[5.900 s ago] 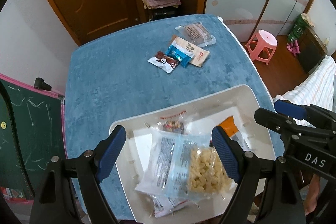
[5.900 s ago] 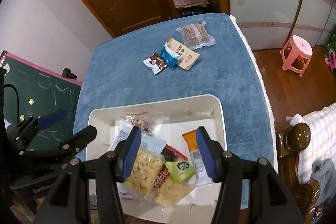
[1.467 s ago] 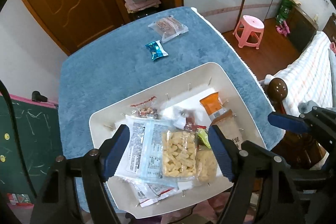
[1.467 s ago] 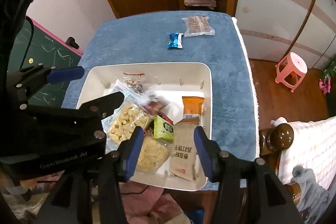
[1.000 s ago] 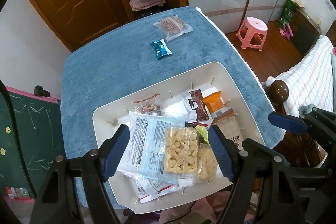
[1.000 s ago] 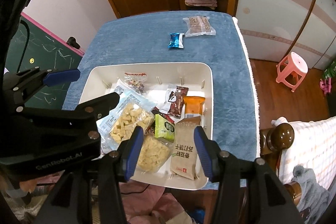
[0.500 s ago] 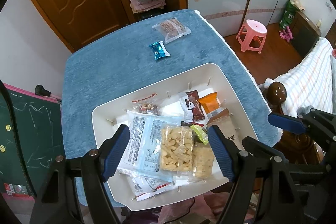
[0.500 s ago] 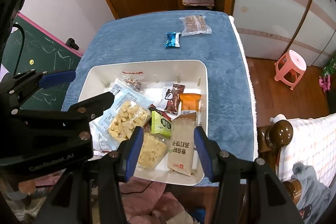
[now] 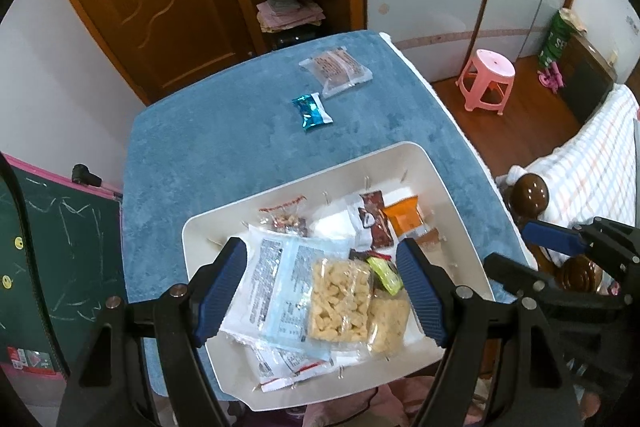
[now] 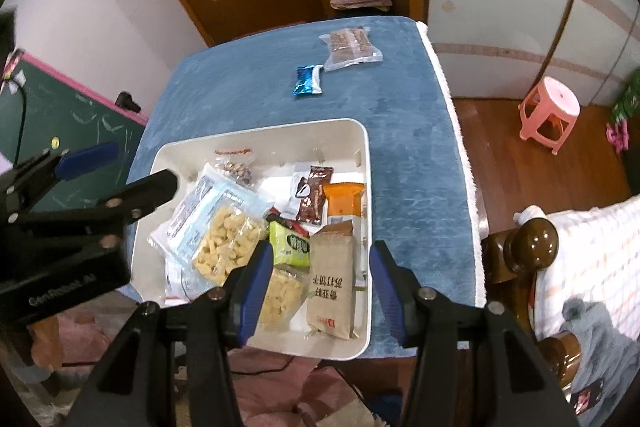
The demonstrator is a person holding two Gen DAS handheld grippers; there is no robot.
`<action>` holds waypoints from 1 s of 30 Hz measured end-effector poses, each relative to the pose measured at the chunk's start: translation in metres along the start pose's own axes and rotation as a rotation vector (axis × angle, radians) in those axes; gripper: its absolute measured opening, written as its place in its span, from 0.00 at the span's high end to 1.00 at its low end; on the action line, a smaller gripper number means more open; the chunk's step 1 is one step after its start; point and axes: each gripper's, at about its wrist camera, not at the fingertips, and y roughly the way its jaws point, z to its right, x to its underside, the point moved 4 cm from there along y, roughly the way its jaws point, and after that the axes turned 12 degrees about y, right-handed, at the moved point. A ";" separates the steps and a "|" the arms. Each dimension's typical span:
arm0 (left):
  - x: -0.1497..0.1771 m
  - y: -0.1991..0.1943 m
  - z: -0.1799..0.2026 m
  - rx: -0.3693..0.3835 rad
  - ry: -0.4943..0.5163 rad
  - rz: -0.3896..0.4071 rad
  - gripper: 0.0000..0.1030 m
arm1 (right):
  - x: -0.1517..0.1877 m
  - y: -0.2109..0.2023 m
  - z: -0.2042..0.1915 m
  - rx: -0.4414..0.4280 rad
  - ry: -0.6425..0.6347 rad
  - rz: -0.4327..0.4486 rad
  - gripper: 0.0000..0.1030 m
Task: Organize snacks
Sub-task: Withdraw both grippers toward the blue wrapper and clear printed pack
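A white bin (image 9: 436, 173) (image 10: 362, 131) holds several snack packs on the near end of the blue table (image 9: 224, 143) (image 10: 240, 83). Among them are a clear pack of yellow puffs (image 9: 338, 299) (image 10: 226, 251), a brown pack (image 10: 330, 287), an orange pack (image 10: 344, 203) and a dark brown pack (image 9: 374, 221) (image 10: 314, 193). A small blue packet (image 9: 312, 111) (image 10: 307, 79) and a clear pack of brown bars (image 9: 336, 70) (image 10: 351, 45) lie on the table's far part. My left gripper (image 9: 322, 291) and right gripper (image 10: 320, 291) hover above the bin, both open and empty.
A pink stool (image 9: 486, 79) (image 10: 550, 109) stands on the floor to the right. A bed with a wooden post (image 9: 530, 193) (image 10: 534, 243) is at the right. A chalkboard (image 9: 60, 239) (image 10: 64, 115) leans at the left. A door and shelf are behind the table.
Since 5.9 s ago the brown pack and the dark brown pack have gone from the table into the bin. In the last second both grippers only shifted slightly and stayed open.
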 end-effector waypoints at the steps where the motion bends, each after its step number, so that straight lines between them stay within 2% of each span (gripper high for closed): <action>1: -0.001 0.001 -0.003 0.000 -0.006 0.001 0.26 | -0.004 0.001 0.002 -0.001 0.010 0.001 0.51; 7: -0.025 0.014 -0.030 -0.009 -0.039 0.003 0.26 | -0.036 0.007 0.005 0.009 0.050 0.009 0.51; 14: -0.071 0.035 -0.056 0.002 -0.054 0.035 0.26 | -0.085 0.014 0.005 0.061 0.047 0.046 0.51; 21: -0.124 0.068 -0.072 0.008 -0.028 0.047 0.26 | -0.162 0.022 0.004 0.116 0.041 0.112 0.51; 30: -0.187 0.125 -0.100 0.032 -0.062 0.039 0.26 | -0.251 0.041 -0.004 0.093 0.065 0.162 0.49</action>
